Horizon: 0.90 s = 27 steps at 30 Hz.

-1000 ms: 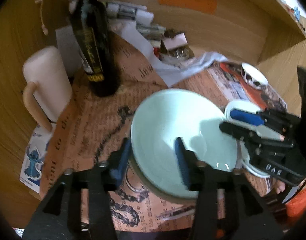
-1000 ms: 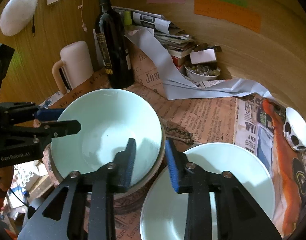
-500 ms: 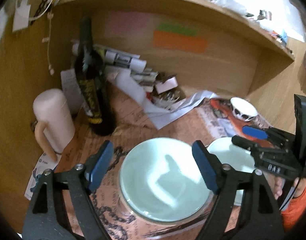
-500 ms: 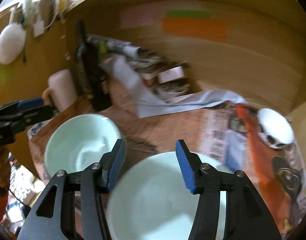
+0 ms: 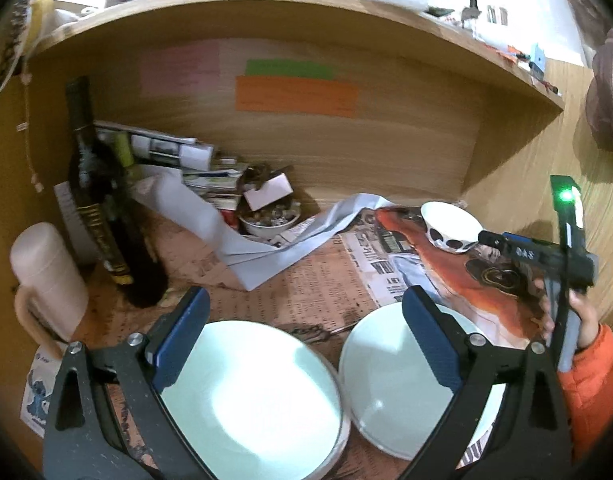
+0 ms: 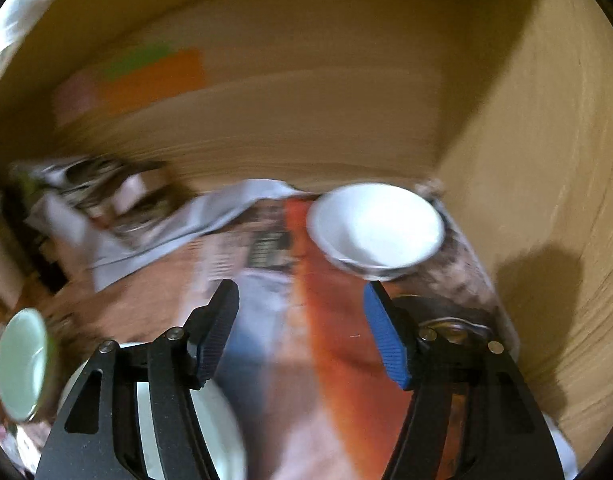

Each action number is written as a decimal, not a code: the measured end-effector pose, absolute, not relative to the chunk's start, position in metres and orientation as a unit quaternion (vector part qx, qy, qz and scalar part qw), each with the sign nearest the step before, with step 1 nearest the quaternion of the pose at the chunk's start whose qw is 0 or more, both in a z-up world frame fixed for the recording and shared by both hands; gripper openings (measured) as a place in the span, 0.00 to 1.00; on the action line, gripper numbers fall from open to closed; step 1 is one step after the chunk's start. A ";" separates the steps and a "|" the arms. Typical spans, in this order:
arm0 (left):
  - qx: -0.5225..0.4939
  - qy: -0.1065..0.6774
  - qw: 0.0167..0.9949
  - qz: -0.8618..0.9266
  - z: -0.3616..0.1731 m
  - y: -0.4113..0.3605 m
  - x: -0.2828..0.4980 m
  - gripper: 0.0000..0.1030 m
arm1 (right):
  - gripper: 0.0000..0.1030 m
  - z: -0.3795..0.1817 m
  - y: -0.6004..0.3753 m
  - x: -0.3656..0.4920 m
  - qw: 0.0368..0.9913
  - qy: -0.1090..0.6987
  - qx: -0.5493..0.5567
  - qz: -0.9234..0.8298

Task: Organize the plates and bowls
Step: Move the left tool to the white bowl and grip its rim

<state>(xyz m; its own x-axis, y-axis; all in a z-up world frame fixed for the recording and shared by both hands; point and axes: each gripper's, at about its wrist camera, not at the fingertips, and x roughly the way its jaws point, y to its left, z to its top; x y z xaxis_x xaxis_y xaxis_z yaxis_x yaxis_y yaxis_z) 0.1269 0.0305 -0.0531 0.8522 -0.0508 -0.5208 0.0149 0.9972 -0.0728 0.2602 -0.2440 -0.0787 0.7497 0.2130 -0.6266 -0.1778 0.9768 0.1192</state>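
Bowls, pale green (image 5: 250,396) and white (image 6: 376,230), sit empty; both grippers' fingers have just been opening, holding nothing.

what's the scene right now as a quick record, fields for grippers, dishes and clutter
left gripper: open, jaws just opening, nothing between them
right gripper: open, jaws just opening, empty, facing the spotted bowl
pale green bowl: on the newspaper
pale green plate: right of it
clutter: wine bottle, mug, paper pile
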 end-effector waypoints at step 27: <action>-0.030 0.362 0.930 -0.051 -0.072 0.007 0.207 0.95 | 0.32 -0.137 -0.284 0.356 0.895 0.430 0.104 0.059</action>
<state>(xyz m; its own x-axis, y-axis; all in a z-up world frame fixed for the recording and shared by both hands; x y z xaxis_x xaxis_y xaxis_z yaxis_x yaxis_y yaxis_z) 0.2066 0.0065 -0.0720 0.7324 -0.1177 -0.6706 0.0736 0.9929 -0.0939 0.3557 -0.2844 -0.1374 0.6224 0.1949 -0.7580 -0.0156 0.9714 0.2370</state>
